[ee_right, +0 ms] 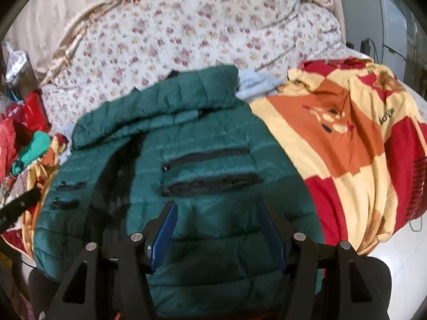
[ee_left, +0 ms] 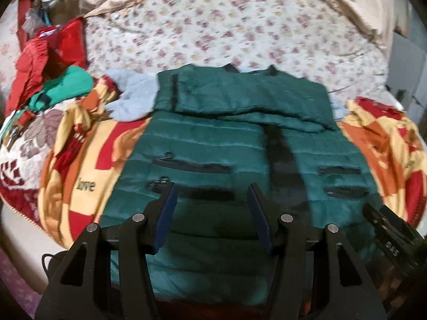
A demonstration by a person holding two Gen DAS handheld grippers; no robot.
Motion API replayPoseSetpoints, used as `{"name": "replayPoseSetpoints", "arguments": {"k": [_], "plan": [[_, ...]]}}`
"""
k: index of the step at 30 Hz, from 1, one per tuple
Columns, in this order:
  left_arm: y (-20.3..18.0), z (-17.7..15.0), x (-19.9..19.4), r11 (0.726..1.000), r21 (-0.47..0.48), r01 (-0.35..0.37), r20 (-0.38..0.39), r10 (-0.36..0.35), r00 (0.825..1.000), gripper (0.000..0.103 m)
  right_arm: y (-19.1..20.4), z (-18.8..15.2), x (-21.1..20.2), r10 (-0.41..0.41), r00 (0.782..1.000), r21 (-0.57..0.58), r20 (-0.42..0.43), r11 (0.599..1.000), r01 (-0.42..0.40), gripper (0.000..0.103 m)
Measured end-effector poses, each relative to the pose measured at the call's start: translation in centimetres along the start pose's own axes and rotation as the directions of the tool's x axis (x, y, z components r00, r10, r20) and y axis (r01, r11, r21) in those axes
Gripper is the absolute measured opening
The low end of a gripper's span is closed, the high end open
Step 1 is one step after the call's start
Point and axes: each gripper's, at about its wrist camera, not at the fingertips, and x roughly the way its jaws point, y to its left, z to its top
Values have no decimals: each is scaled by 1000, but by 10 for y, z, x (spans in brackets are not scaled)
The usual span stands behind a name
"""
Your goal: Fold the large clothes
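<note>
1. Hovering over the green quilted jacket (ee_left: 213, 144), both grippers hang above its near half; the jacket lies spread front-up on the patterned blanket (ee_left: 80, 176) across the bed (ee_left: 213, 26).
2. The sleeves look already laid across the chest in a band (ee_left: 240, 98), so the step in hand appears to be the bottom-to-top fold.
3. The left gripper (ee_left: 212, 213) has its jaws apart with nothing between them, only jacket fabric below.
4. The right gripper (ee_right: 218, 229) likewise stands apart and empty, over the pocket side (ee_right: 210, 184).
5. The next move calls for each gripper to drop to the hem, nearest the cameras, pinch it at matching points, and lift together.
6. Puffy, slick fabric may slip; a deep bite would probably help.
</note>
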Motion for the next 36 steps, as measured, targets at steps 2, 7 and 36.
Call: {"name": "replayPoseSetpoints", "arguments": {"k": [2, 7, 36], "plan": [[5, 1, 6, 1000, -20, 4, -24, -4, 1000, 54, -2, -1, 4, 10, 1000, 12, -13, 1000, -10, 60], [0, -3, 16, 1000, -11, 4, -35, -4, 999, 54, -5, -1, -6, -22, 999, -5, 27, 1000, 22, 60], [-104, 9, -10, 979, 198, 49, 93, -69, 993, 54, -61, 17, -105, -221, 953, 170, 208, 968, 187, 60]]}}
